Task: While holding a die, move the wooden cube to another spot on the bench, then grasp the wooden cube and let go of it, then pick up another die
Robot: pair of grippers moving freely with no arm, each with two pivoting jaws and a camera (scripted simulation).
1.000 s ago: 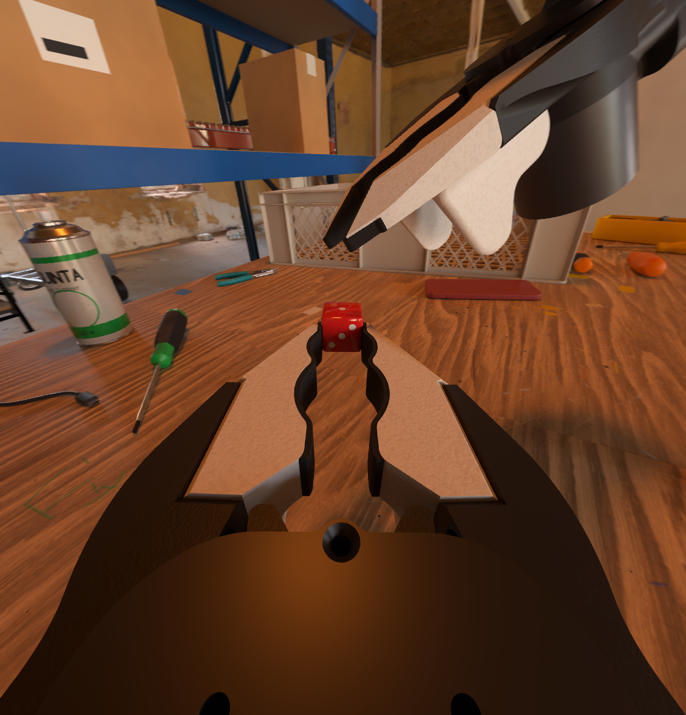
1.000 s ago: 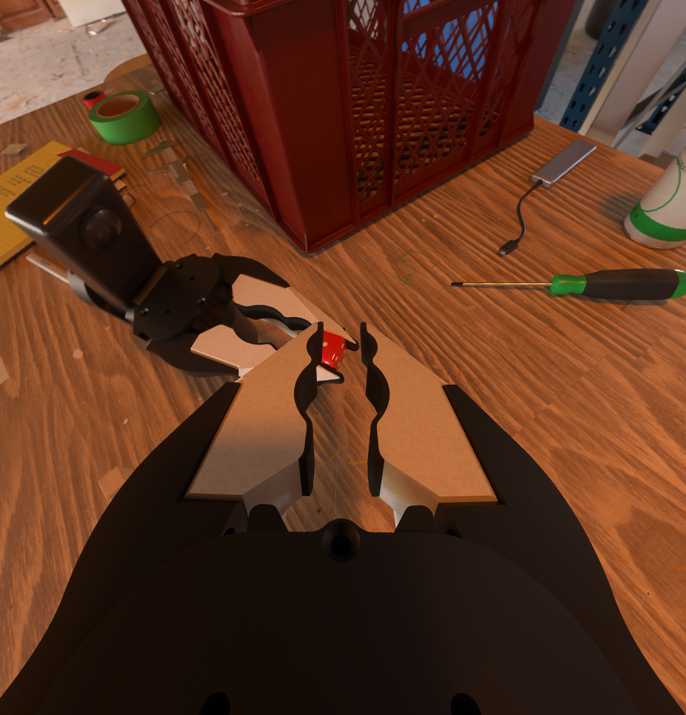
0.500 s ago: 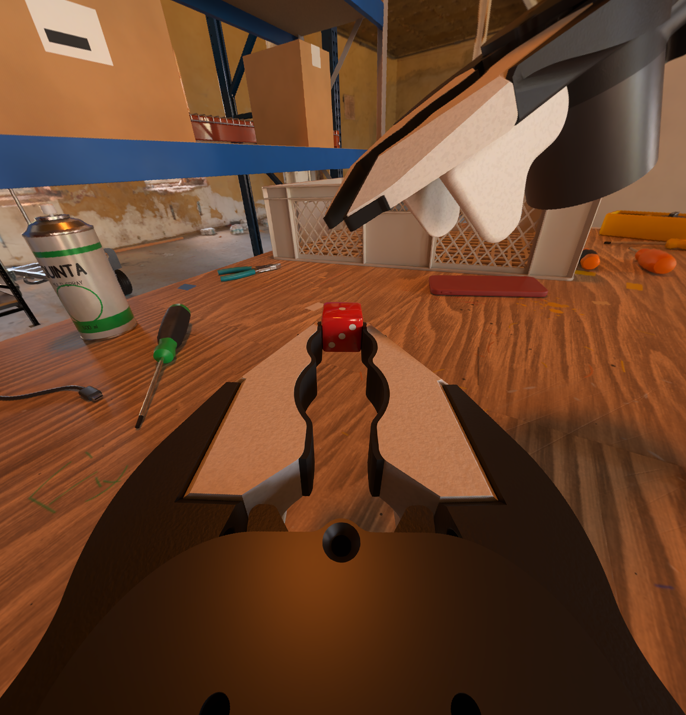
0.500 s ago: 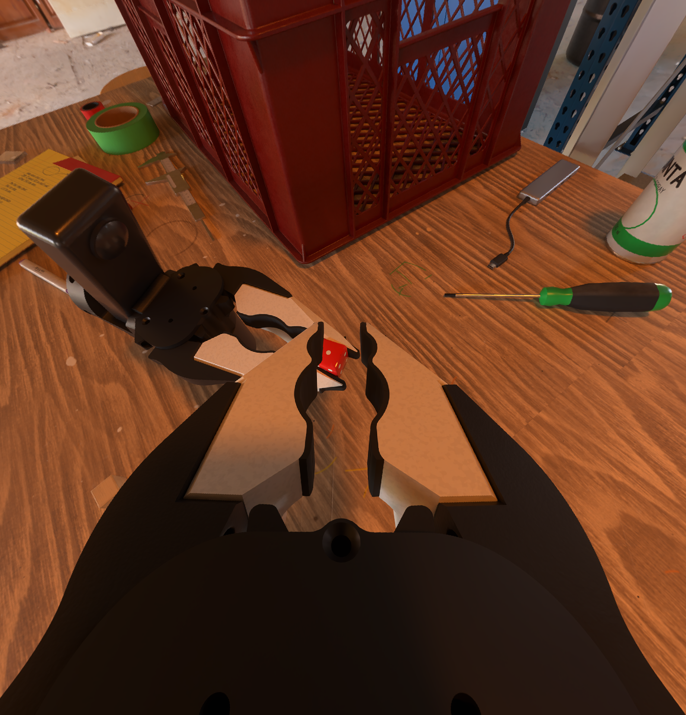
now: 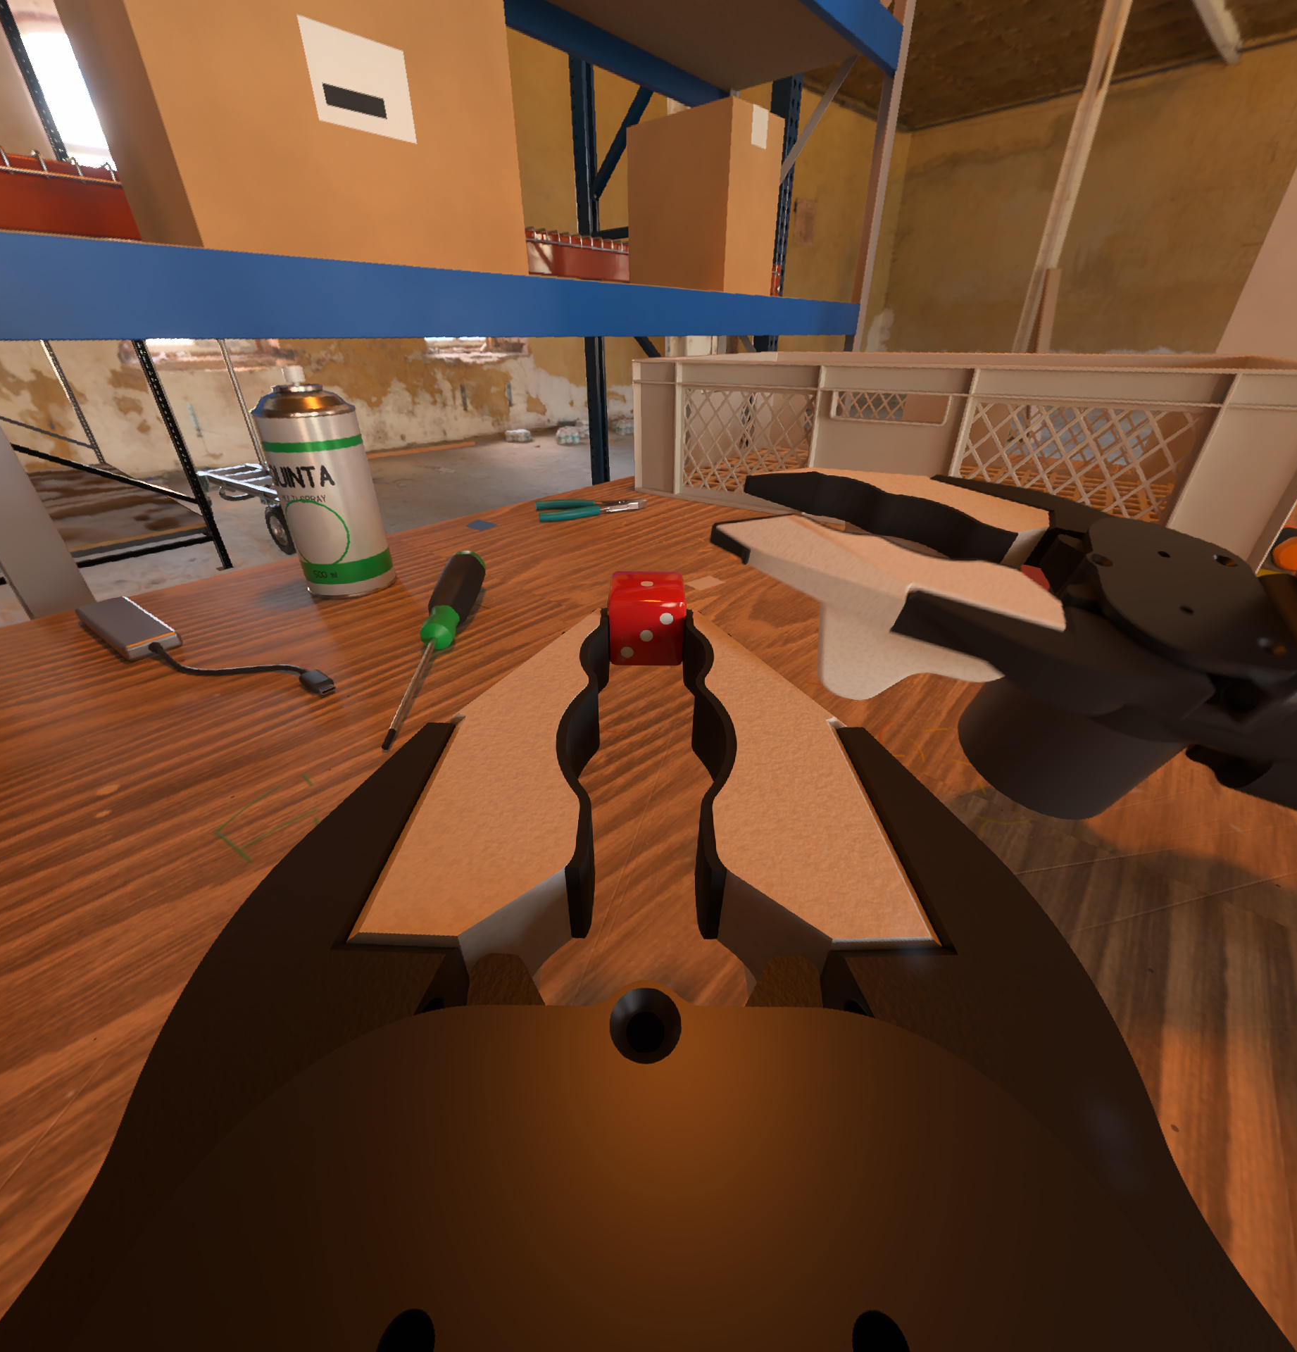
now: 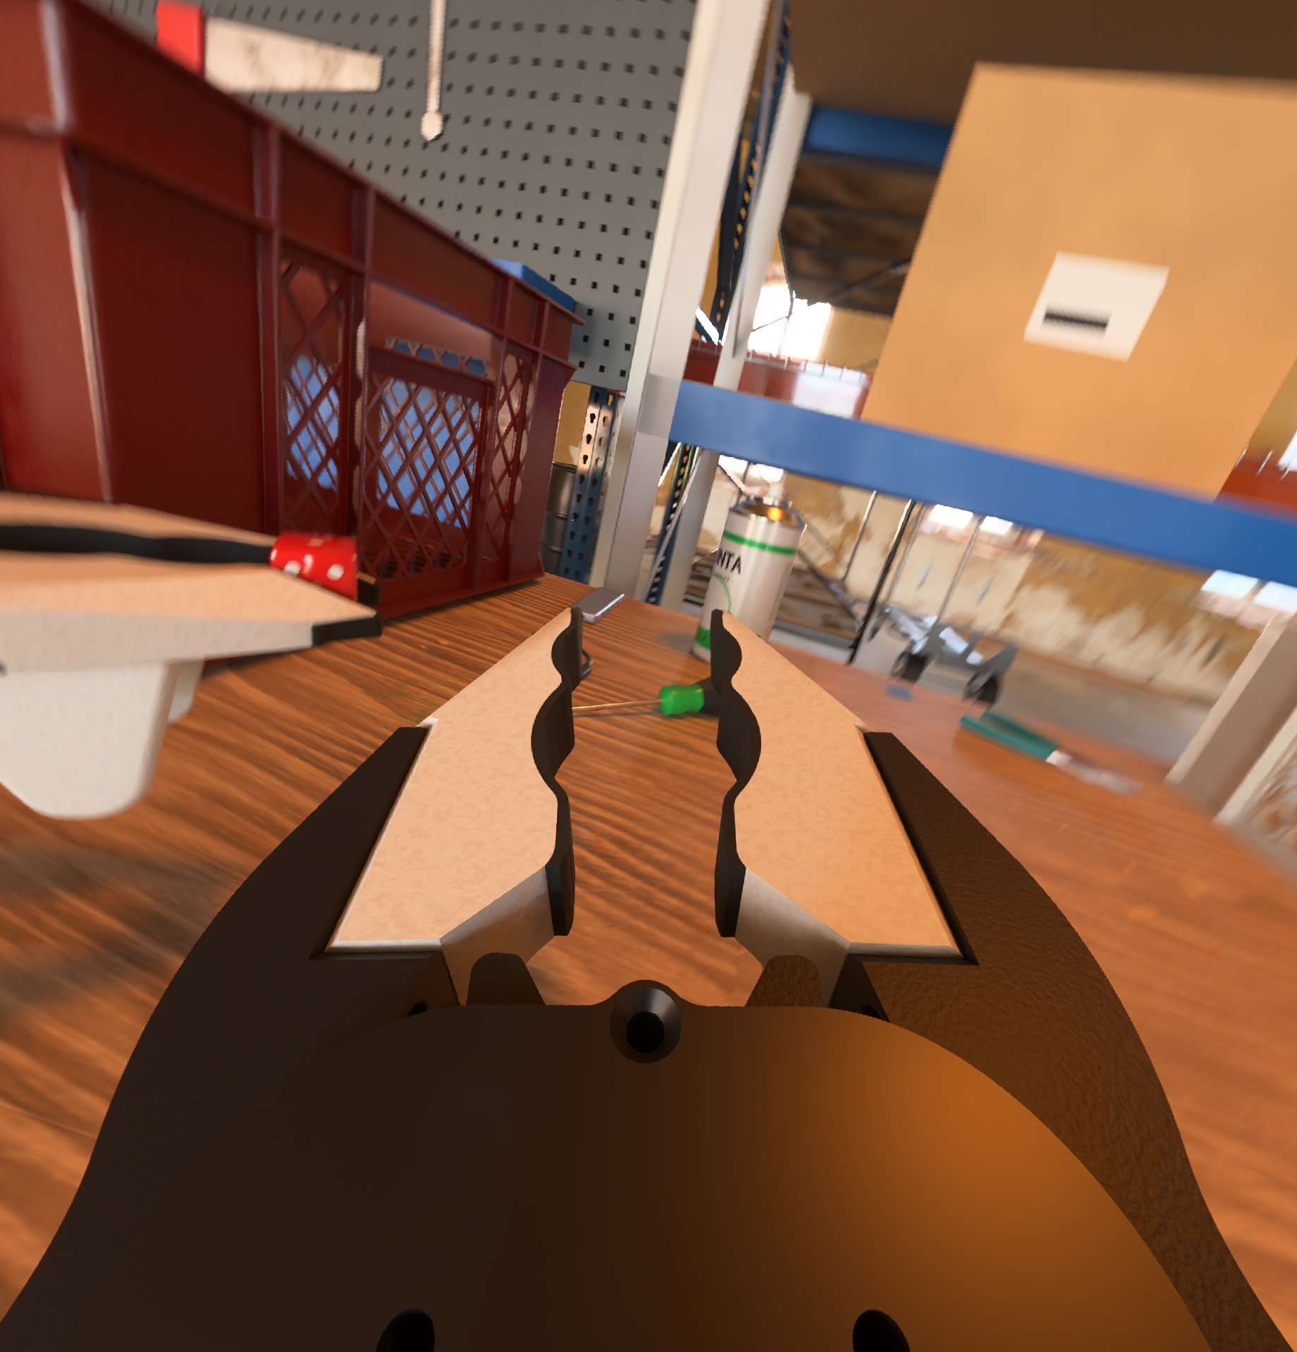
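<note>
My left gripper is shut on a red die with white pips, held at its fingertips just above the wooden bench. My right gripper is open and empty, low over the bench and pointing roughly level along it. In the left wrist view the right gripper lies to the right of the die, its fingers reaching in leftward. In the right wrist view the left gripper and its die show at the left. No wooden cube is in view.
A spray can, a green-handled screwdriver, a grey power bank with a cable and teal pliers lie ahead on the left. A beige crate stands at the back right, a red crate at the left. A blue shelf holds cardboard boxes.
My right gripper has dropped from above and tipped level, now beside the left one, and its jaws have widened. My left gripper still holds the die and has turned a little.
</note>
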